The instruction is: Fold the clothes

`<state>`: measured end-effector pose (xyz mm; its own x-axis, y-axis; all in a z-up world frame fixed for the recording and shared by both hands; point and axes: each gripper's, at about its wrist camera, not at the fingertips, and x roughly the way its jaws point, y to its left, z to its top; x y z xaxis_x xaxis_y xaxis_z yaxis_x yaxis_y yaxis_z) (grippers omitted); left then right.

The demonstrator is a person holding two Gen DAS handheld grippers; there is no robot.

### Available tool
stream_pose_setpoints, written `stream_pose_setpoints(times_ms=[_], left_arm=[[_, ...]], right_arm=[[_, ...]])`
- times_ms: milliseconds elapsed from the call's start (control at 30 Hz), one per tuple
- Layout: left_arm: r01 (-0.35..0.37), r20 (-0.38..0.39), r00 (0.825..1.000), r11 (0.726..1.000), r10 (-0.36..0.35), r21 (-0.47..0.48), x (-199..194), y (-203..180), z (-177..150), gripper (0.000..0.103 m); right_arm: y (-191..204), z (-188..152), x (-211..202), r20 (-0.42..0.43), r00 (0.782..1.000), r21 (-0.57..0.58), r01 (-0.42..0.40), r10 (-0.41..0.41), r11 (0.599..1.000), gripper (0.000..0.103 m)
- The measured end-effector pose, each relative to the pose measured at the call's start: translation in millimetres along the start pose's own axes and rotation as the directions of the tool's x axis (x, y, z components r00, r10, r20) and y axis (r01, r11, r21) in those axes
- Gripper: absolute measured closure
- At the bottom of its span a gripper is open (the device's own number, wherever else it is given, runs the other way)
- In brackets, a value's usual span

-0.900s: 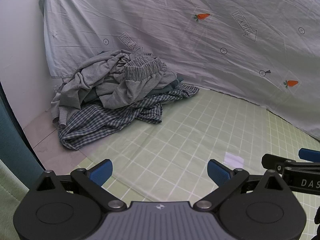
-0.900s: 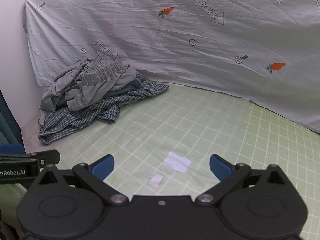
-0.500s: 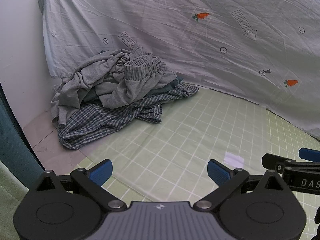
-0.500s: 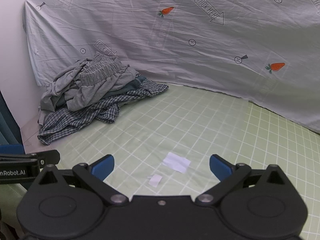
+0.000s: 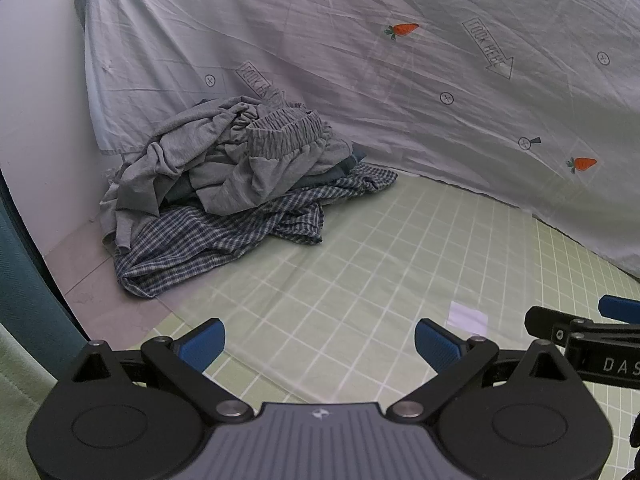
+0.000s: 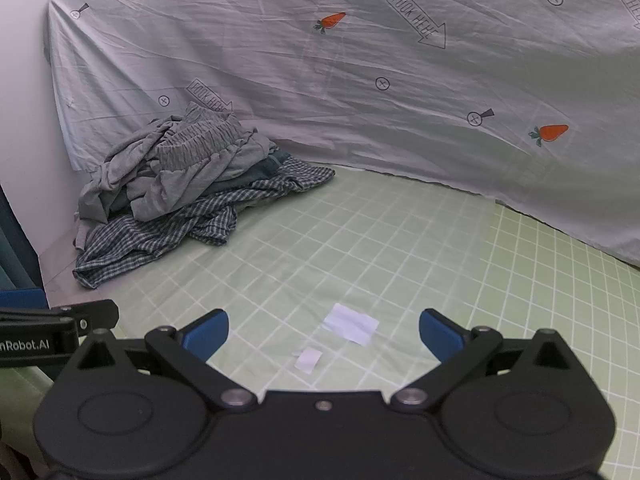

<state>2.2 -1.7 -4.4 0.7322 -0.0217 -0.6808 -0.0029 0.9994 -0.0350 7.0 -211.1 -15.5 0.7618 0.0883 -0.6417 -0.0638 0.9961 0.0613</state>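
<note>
The pile of clothes (image 5: 240,184) lay heaped in the far left corner of the green checked mat (image 5: 380,264), against the hanging grey carrot-print sheet (image 5: 400,100); grey shorts with an elastic waistband (image 5: 284,132) sat on top, a blue plaid shirt (image 5: 208,240) spread beneath. No folding had begun. The left gripper (image 5: 318,340) and right gripper (image 6: 322,330) hung near the mat's front edge, well apart from the pile, jaws spread wide with nothing between them. The next move probably called for reaching to the pile and drawing one garment onto the mat's open middle. Two white scraps (image 6: 352,323), perhaps tape, lay on the mat near the right gripper.
</note>
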Motion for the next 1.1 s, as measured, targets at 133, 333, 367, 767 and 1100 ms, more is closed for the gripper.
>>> stream_pose_setpoints(times_ms=[133,333,367,767,1100], left_arm=[[-0.001,0.000,1.000,1.000,0.001,0.000,0.5,0.9,-0.1,0.003],[-0.005,-0.001,1.000,1.000,0.005,-0.002,1.0,0.5,-1.6,0.003],[-0.005,-0.001,1.000,1.000,0.005,-0.002,1.4,0.5,-1.7,0.003],[-0.002,-0.003,1.000,1.000,0.002,0.000,3.8,0.8,-1.3,0.003],[-0.002,-0.018,1.000,1.000,0.002,-0.006,9.1,0.2,-2.2,0.003]], right_arm=[[0.6,-0.7,0.6,0.000,1.000,0.001,0.003,-0.003,1.000,0.000],[-0.2,-1.0,1.4,-0.002,1.000,-0.001,0.001,-0.001,1.000,0.000],[-0.2,-1.2,1.5,-0.002,1.000,-0.001,0.001,-0.001,1.000,0.000],[-0.5,-1.4,3.2,-0.005,1.000,0.002,0.007,-0.007,1.000,0.000],[-2.7,-0.9,7.4,-0.015,1.000,0.006,0.014,-0.013,1.000,0.000]])
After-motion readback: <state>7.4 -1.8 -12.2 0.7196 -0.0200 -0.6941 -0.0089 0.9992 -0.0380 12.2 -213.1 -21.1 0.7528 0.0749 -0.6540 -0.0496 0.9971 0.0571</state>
